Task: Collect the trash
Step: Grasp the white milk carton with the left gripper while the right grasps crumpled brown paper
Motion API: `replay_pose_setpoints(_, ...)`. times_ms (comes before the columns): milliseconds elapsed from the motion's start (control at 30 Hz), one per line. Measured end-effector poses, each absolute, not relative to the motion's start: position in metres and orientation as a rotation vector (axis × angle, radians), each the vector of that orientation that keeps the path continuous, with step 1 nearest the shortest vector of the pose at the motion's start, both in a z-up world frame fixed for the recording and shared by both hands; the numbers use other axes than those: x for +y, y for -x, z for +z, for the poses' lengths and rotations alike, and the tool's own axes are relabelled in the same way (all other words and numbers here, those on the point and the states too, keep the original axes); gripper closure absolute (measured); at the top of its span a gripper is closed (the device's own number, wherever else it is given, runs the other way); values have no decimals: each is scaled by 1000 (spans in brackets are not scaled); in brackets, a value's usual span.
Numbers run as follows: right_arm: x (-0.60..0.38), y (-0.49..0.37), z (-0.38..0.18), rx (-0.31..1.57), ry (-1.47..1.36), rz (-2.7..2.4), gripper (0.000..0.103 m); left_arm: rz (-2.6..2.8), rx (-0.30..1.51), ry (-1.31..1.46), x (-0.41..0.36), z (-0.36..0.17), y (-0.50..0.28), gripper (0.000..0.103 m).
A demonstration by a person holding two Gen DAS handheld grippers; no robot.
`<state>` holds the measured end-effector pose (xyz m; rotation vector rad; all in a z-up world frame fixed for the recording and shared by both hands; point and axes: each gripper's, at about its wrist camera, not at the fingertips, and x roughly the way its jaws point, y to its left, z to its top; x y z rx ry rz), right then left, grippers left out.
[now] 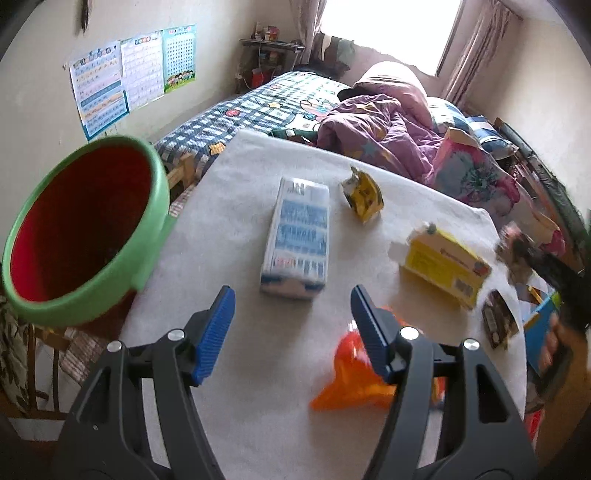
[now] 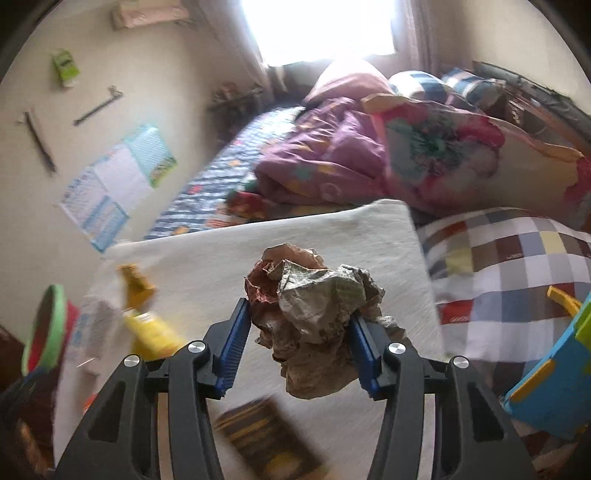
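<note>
The bin (image 1: 79, 229), green-rimmed with a red interior, stands just off the left edge of the bench (image 1: 236, 184). The left gripper (image 1: 291, 332) hovers above the bench with fingers (image 1: 216, 332) released and nothing between them. Ahead of it lie a blue-and-white carton (image 1: 297, 236), a small yellow wrapper (image 1: 364, 195) and a yellow box (image 1: 445, 264); an orange wrapper (image 1: 351, 373) lies partly under its right finger, and a dark packet (image 1: 498, 323) sits near the right edge.

The right gripper (image 2: 299, 350) has its fingers (image 2: 232, 347) clenched on a crumpled paper wad (image 2: 314, 314), held clear of the bench.

Recommended procedure: keep the grip firm, since crumpled paper compresses and may slip. Carry the wad leftward over the cartons without clipping them, and release only once it is above the bin's mouth.

The bench is covered in a pale cloth. Behind it stands a bed (image 1: 258, 107) with a purple quilt (image 1: 373, 129), wall posters (image 1: 133, 74) to the left and a bright window (image 1: 388, 26) beyond.
</note>
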<state>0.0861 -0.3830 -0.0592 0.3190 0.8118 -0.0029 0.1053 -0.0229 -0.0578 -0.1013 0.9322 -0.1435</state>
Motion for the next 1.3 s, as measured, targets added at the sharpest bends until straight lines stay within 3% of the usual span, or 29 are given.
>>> replay_pose_setpoints(633, -345, -45, -50, 810, -403, 83, 52, -127, 1064, -26, -51, -105, -172, 39)
replay_pose_setpoints(700, -343, -46, -50, 814, -404, 87, 52, -129, 1077, -34, -51, -109, -174, 42)
replay_pose_setpoints(767, -342, -45, -51, 813, -405, 91, 52, -129, 1089, -38, -50, -112, -174, 52)
replay_pose_setpoints(1300, -338, -42, -52, 812, -411, 102, 51, -156, 1090, -31, -52, -108, -160, 52)
